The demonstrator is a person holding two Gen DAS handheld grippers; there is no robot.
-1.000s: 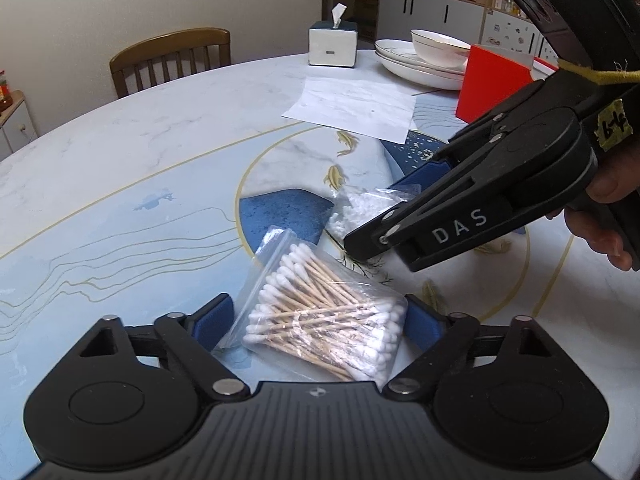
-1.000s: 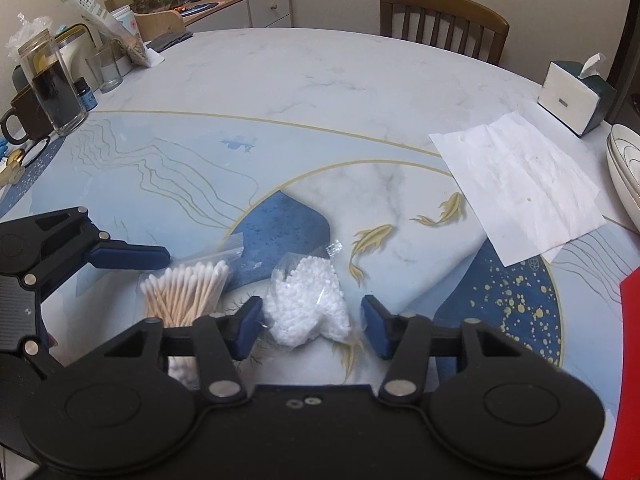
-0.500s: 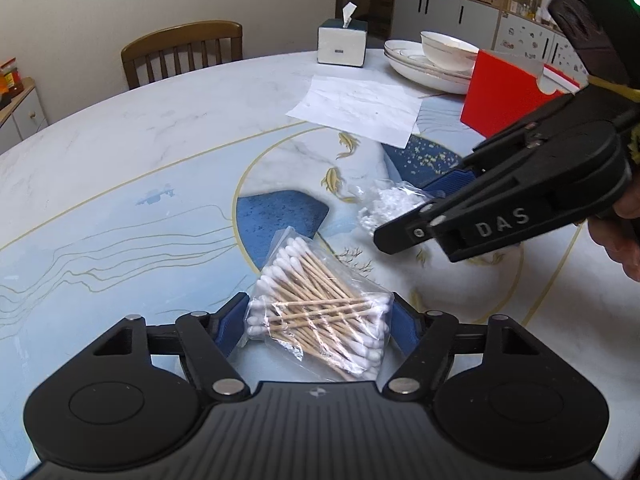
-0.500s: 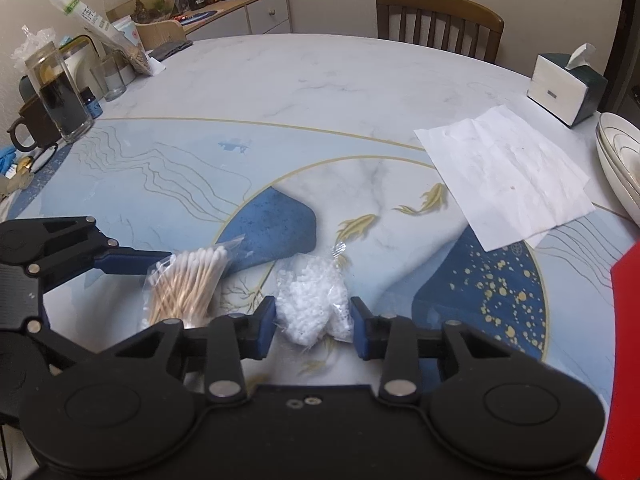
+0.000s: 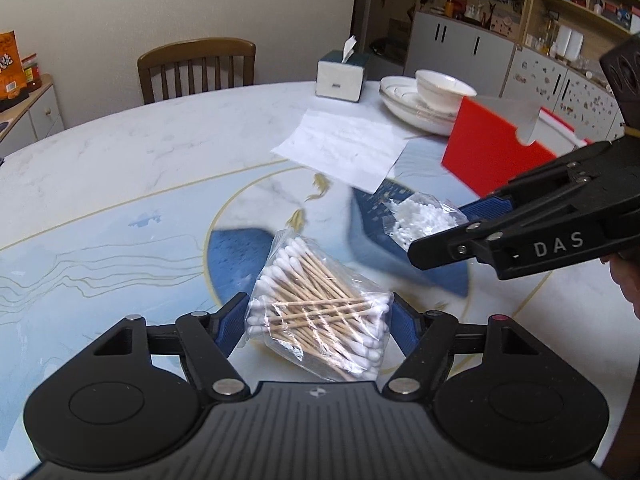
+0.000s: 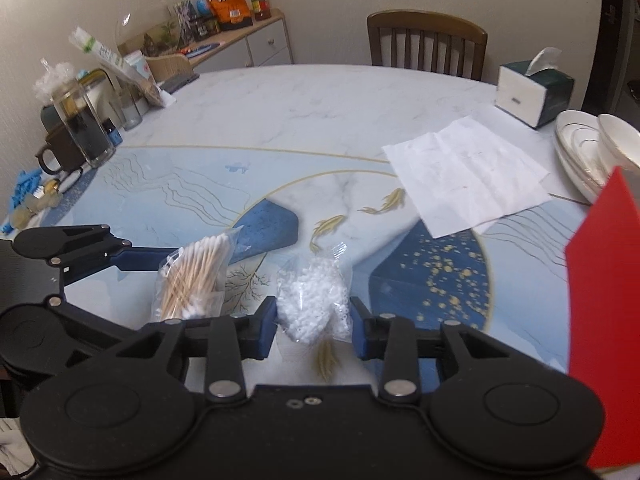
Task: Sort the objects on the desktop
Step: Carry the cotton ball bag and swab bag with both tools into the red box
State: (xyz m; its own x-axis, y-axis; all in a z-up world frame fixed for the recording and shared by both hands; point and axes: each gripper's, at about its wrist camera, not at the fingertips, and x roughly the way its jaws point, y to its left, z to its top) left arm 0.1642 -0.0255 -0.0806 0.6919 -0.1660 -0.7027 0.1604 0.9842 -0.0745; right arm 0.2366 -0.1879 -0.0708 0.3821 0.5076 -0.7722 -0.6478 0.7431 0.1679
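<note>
Fingers (image 5: 230,326) of the left gripper (image 5: 318,320) are pinching the soft, slippery cotton-swab bag (image 5: 320,306) at lower centre, while the right gripper (image 6: 314,326) is squeezing the light bead bag (image 6: 314,304) above the tabletop (image 6: 280,120).

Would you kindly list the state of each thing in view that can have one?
Left tongs: shut on cotton swab bag.
Right tongs: shut on white bead bag.
Cotton swab bag: sealed, gripped, off the table.
White bead bag: gripped, off the table.
Tissue box: open, tissue sticking out.
Paper sheet: unfolded, flat.
</note>
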